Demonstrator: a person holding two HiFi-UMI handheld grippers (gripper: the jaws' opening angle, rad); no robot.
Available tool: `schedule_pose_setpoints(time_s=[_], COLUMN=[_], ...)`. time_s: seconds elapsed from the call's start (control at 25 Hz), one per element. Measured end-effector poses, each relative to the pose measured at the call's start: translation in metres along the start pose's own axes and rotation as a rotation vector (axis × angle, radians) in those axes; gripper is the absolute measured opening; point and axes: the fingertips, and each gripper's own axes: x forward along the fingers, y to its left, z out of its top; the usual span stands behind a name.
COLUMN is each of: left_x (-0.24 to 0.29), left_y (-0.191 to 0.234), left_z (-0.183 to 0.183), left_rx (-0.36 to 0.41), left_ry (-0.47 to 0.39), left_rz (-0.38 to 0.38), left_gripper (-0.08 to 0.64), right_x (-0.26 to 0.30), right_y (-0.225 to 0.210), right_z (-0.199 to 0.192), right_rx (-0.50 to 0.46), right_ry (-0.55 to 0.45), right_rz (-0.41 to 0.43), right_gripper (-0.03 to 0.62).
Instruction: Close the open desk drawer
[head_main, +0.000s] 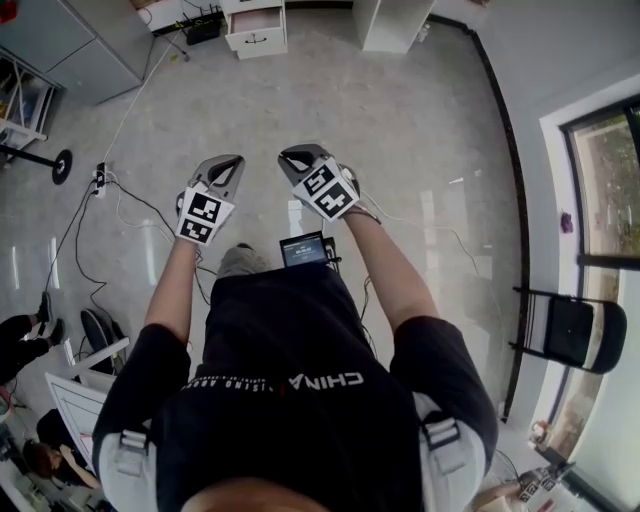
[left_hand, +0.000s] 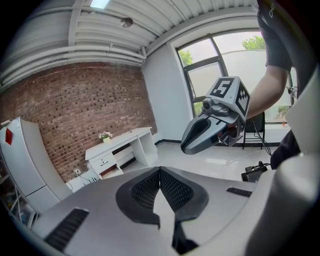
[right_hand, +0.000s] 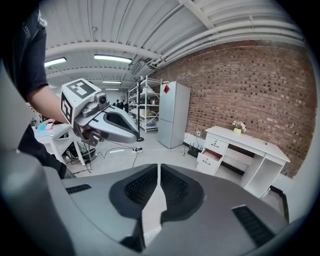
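Approach step: left gripper and right gripper, fingers pressed together and empty, are well apart from the open drawer of the white desk, so walking closer likely comes next.

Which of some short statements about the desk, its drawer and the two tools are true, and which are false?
1. The drawer of the desk is open. True.
2. The left tool grips the drawer handle. False: it is shut on nothing, far from the desk.
3. The right tool is shut and empty. True.
4. The flowers stand on the floor. False: they stand on the desk top.
5. The desk stands against a brick wall. True.
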Motion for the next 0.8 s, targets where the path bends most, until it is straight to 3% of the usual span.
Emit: schedule_pose_setpoints(time_s=[0.16,0.36,0.8], left_x=[0.019,0.055,0.132], left_y=[0.022,0.068,0.227], left_z=[-0.006,-0.019,-0.016], left_rx=[-0.018,-0.018,-0.027], left_ry=[0.007,0.006,-0.014], left_rz=[-0.008,-0.042,-0.125], left_gripper=[0.011,0.011,0.012], right_x=[0.019,0.059,0.167], right_y=[-0.020,-0.057,-0.163], right_z=[0.000,0.007,0.078], right_rx=[0.047,0.078,0.143], right_ry=[0.003,0.020,0.075], right_rz=[0.016,-0.021,-0.113], right_gripper=[0.017,0.017,0.017])
